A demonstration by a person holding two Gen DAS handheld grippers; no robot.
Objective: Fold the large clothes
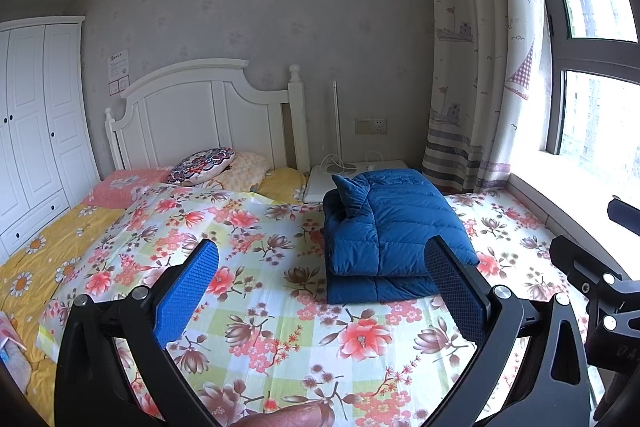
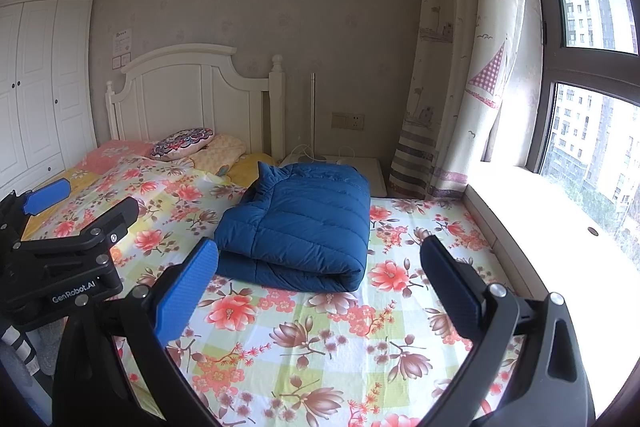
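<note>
Folded blue jacket lies on floral sheet; my left gripper and right gripper near it, fingers wide, empty.

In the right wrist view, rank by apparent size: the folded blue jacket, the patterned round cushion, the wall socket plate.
Largest to smallest as they appear:
1. Folded blue jacket
2. Patterned round cushion
3. Wall socket plate
The jacket lies nearer the camera than the other two, so its lead is exaggerated.

A floral-sheeted bed carries a folded blue jacket and pillows.
</note>
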